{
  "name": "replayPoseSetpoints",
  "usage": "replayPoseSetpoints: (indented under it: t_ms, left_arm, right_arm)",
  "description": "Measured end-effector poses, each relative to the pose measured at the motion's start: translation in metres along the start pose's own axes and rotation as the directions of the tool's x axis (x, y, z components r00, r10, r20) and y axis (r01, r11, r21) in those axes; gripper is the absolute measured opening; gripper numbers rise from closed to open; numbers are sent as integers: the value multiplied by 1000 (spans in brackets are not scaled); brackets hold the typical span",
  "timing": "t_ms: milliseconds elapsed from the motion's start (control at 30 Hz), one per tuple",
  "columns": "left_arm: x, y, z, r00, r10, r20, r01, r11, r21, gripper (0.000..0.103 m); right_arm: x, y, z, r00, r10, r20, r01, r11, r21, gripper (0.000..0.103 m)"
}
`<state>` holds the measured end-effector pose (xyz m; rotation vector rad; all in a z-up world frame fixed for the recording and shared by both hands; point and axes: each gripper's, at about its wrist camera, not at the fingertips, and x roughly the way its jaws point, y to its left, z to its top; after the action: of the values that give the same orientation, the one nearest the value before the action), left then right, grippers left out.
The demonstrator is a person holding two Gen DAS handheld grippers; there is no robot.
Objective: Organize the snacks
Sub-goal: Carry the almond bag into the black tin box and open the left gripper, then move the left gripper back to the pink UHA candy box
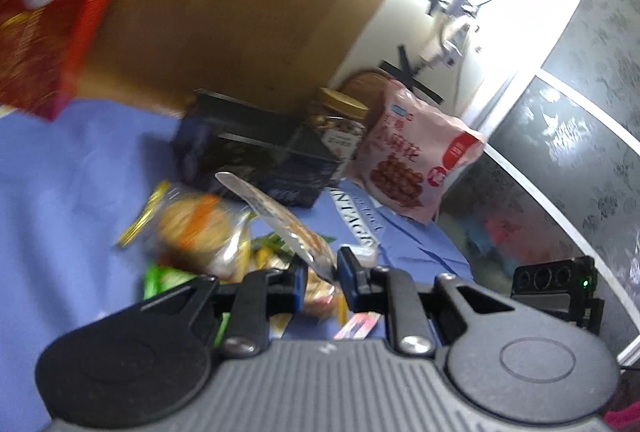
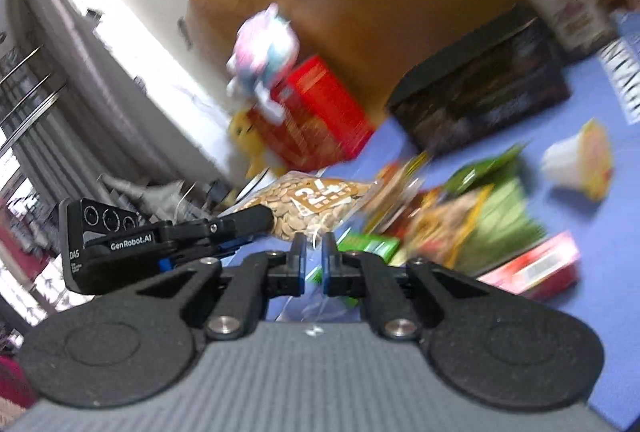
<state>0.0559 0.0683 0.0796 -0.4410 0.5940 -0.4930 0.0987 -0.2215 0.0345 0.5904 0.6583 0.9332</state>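
My left gripper (image 1: 319,266) is shut on the edge of a clear bag of nuts (image 1: 276,220), held edge-on above the blue cloth. In the right wrist view the same nut bag (image 2: 312,205) shows its flat face, with the left gripper (image 2: 256,218) holding its left edge. My right gripper (image 2: 314,246) is shut on the bag's lower edge. Below lies a pile of snack packets (image 2: 460,216), blurred. A cracker packet (image 1: 196,228) lies on the cloth to the left.
A black box (image 1: 256,147), a lidded jar (image 1: 340,123) and a pink snack bag (image 1: 416,159) stand at the back against a brown cardboard box (image 1: 240,3). A red box (image 2: 320,115) with a plush toy (image 2: 264,47), a white cup (image 2: 576,159) and a pink box (image 2: 536,268) lie around.
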Motion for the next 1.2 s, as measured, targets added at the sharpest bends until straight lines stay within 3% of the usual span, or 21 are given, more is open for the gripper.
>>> replayPoseSetpoints:
  t_ms: [233,433,567,667,700,867,1000,1200]
  left_arm:
    - [57,-11,54,999,-33,12,32,997,74,17]
    - [108,4,96,999,8,40,-12,995,96,18]
    - [143,24,113,998,65,18,-67,995,78,19]
    - [167,32,114,981,193,-29,-189,978,89,40]
    - [170,33,112,974,222,-35,-218,971,102,41]
    - [153,24,98,975,221,-17,-216,967,135,41]
    - [117,8,83,985,171,11,-171,976,131,43]
    - [84,-16,28,993,101,-60,-91,985,145,43]
  right_arm:
    - [0,-17,48,992,-83,93,88,994,-59,10]
    - [30,-46,97,981,-135,138,151,982,-110,10]
    - [53,-71,117,971,-190,144,209,969,-130,11]
    - [62,-84,124,966,-203,164,222,968,-114,13]
    - [61,-85,124,965,-199,171,219,970,-105,14]
    - [36,-83,113,967,-176,183,196,975,-101,14]
    - [14,-89,97,967,-200,156,211,976,-53,14]
    - [-22,-100,55,953,-271,137,267,963,45,26]
